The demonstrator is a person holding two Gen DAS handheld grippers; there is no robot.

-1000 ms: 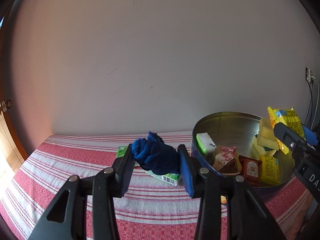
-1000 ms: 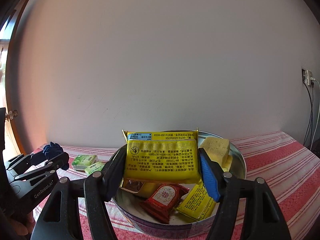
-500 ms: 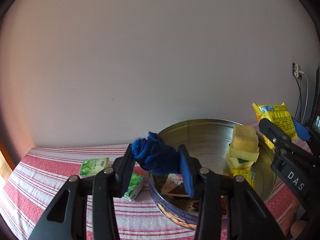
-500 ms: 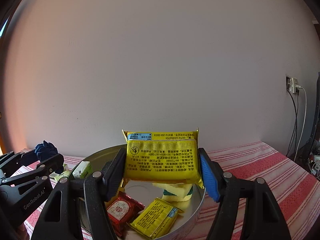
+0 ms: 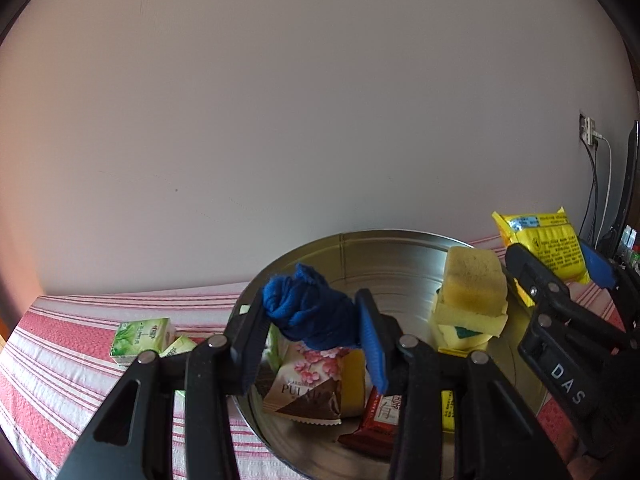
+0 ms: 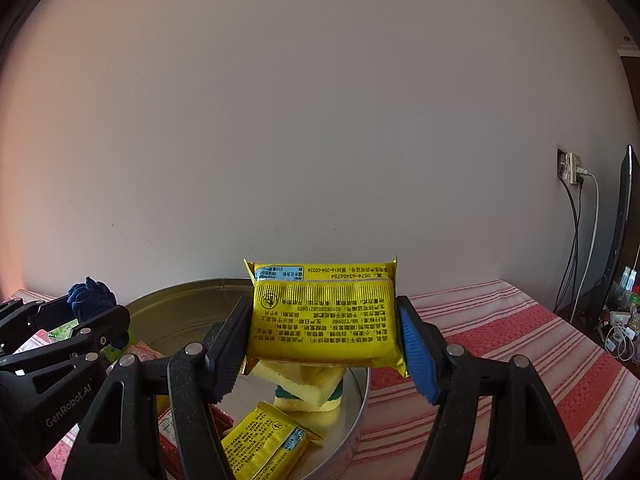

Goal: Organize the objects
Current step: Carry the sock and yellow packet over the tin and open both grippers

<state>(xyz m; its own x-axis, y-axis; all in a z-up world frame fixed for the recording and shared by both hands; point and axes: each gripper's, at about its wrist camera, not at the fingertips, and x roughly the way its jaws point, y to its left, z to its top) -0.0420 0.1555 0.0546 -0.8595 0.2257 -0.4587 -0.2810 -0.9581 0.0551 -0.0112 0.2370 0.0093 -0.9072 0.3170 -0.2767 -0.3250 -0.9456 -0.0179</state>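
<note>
Left gripper (image 5: 314, 330) clamped on balled blue cloth (image 5: 310, 314), held above left part of round metal tin (image 5: 384, 240). Right gripper (image 6: 324, 334) clamped on big yellow packet (image 6: 324, 318) (printed side to camera), held over tin's right rim. Inside tin: stacked yellow sponges (image 5: 470, 298), small snack packets (image 5: 310, 390). Green boxes (image 5: 140, 340) on striped tablecloth (image 5: 60, 360), left of tin.

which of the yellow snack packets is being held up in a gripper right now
The larger yellow packet, clamped between the right gripper fingers above the round tin. The smaller yellow packet lies flat inside the tin, untouched.
</note>
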